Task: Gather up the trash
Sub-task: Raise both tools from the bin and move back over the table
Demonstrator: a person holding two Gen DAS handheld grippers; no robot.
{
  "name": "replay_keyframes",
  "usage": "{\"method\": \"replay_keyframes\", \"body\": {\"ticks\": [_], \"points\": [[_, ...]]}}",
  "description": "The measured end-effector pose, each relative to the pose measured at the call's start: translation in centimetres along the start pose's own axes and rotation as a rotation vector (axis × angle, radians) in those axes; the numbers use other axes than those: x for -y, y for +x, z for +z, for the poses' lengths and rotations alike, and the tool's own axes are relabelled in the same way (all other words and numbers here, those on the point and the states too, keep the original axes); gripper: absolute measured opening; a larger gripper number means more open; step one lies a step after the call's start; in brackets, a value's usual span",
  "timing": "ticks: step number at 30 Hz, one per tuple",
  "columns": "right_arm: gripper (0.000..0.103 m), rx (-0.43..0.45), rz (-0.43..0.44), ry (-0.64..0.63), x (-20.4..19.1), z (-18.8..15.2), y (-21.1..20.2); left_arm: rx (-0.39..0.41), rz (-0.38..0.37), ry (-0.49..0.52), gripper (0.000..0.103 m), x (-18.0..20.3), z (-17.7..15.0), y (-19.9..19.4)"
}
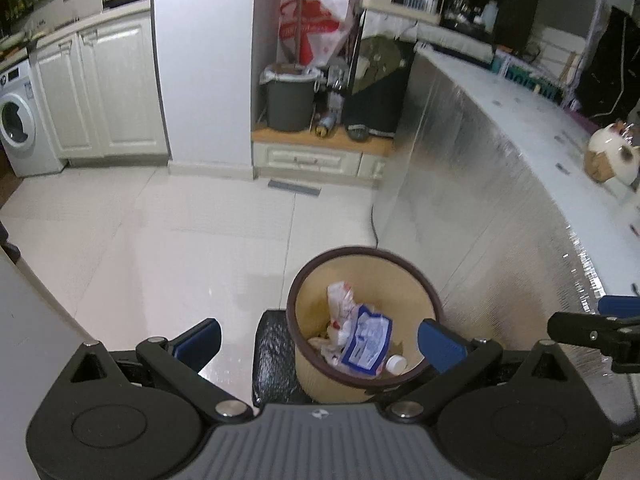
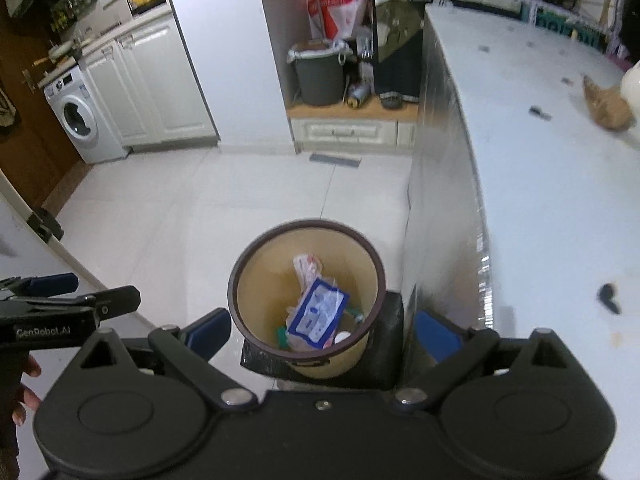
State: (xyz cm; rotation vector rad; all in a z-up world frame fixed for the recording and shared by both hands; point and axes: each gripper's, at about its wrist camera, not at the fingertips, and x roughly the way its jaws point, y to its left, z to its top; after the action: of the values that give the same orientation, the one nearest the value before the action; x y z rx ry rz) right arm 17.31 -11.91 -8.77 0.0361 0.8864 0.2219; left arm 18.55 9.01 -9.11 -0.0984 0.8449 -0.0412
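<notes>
While empty, both grippers point(image 1: 320, 338) point(image 2: 322, 334) above bin point(image 1: 400, 268)

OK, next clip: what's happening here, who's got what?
A person holds two handheld grippers over a round beige waste bin with a dark brown rim standing on the white tiled floor beside a silver-foil-sided counter. The left gripper and the right gripper are both open and hold nothing. The bin already contains a blue and white plastic wrapper, a crumpled red and white wrapper and a small white bottle.
</notes>
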Motion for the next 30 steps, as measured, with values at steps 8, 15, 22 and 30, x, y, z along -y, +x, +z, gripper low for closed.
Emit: {"method": "replay_keyframes", "body": {"ticks": [8, 15, 22, 30], "points": [[0.100, 0.117, 0.004, -0.001, 1.4, -0.1, -5.3, 0.115, -0.012, 0.008, 0.103, 2.3, 0.7, -3.4], [0.101, 0.206, -0.014, -0.004, 4.0, 0.1, -8.6, 0.199, -0.027, 0.016, 0.103, 5.2, 1.6, -5.4], [0.103, 0.274, -0.070, 0.023, 8.6, 0.4, -10.2, 0.233, -0.060, 0.051, 0.103, 9.8, 2.4, -5.2], [0.103, 0.289, -0.158, 0.091, 16.5, 0.1, -10.1, 0.225, -0.122, 0.102, 0.103, 17.0, 3.7, -3.1]]}}
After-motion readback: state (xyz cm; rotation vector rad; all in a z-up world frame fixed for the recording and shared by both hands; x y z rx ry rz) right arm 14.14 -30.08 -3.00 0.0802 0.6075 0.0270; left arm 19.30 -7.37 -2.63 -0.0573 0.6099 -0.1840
